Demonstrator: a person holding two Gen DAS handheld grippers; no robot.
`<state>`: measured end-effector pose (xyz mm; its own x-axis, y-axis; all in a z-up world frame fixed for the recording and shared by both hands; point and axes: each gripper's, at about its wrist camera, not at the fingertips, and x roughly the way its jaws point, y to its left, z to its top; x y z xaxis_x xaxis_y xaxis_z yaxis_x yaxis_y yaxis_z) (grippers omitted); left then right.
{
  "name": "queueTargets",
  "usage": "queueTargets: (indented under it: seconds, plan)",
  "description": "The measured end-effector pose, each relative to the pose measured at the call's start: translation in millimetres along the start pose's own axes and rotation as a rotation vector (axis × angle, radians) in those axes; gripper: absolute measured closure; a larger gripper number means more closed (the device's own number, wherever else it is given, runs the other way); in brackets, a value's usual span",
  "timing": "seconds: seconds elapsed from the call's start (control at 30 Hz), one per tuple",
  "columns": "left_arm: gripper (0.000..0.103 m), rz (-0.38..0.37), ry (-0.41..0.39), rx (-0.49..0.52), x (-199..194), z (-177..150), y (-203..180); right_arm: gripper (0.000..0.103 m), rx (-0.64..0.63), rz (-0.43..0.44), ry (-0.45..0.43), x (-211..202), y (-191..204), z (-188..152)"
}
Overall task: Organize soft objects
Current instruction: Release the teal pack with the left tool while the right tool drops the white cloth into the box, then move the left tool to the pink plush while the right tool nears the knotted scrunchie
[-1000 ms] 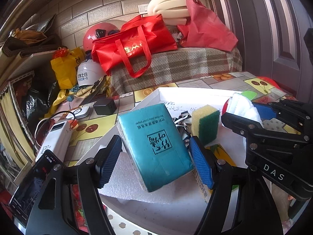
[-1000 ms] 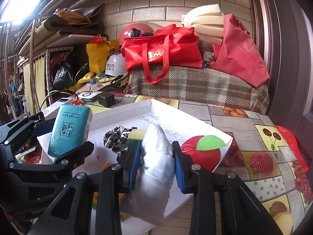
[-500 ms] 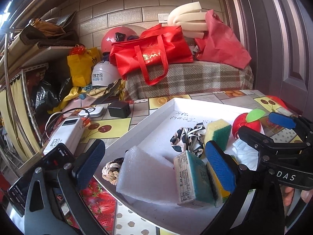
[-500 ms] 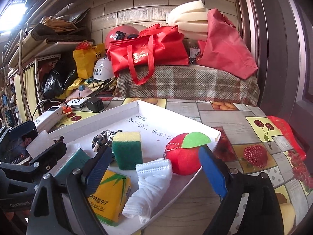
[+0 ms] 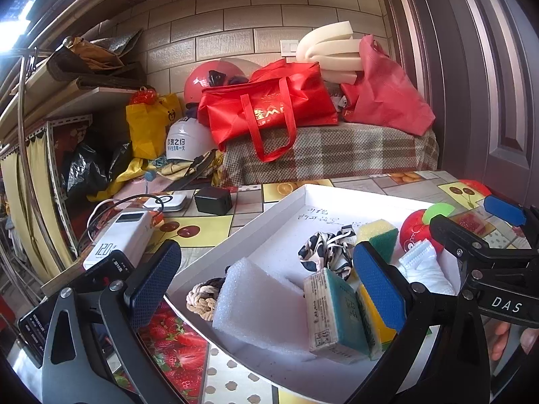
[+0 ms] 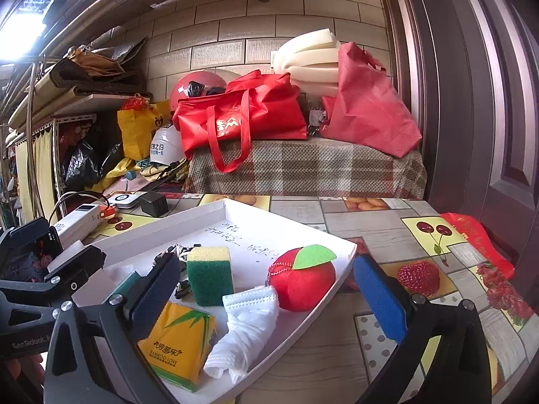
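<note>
A shallow white tray (image 6: 340, 252) sits on a table (image 6: 370, 222) covered in fruit-print cloth; it holds the soft things. The left gripper (image 5: 266, 282) stands wide open and grips nothing; in its view a white foam sheet (image 5: 259, 306), a knotted rope ball (image 5: 203, 294) and a teal tissue pack (image 5: 335, 313) on edge lie in the tray between its blue pads. The right gripper (image 6: 266, 286) has its jaws opening, apart from everything; between them lie a white glove (image 6: 247, 326), a yellow tissue pack (image 6: 180, 346), a green-and-yellow sponge (image 6: 210, 274) and a red plush apple (image 6: 303, 279); a black-and-white scrunchie (image 5: 328, 252) rests behind the sponge.
</note>
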<state>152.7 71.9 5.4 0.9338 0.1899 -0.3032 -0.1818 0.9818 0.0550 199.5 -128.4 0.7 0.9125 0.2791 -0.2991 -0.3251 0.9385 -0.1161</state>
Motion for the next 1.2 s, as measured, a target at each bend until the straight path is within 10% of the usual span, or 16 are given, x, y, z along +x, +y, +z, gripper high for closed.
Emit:
queueTargets:
  seconds: [1.2]
  plan:
    - [0.0, -0.04, -0.033, -0.076, -69, -22, 6, 0.0, 0.093, -0.048, -0.002, -77, -38, -26]
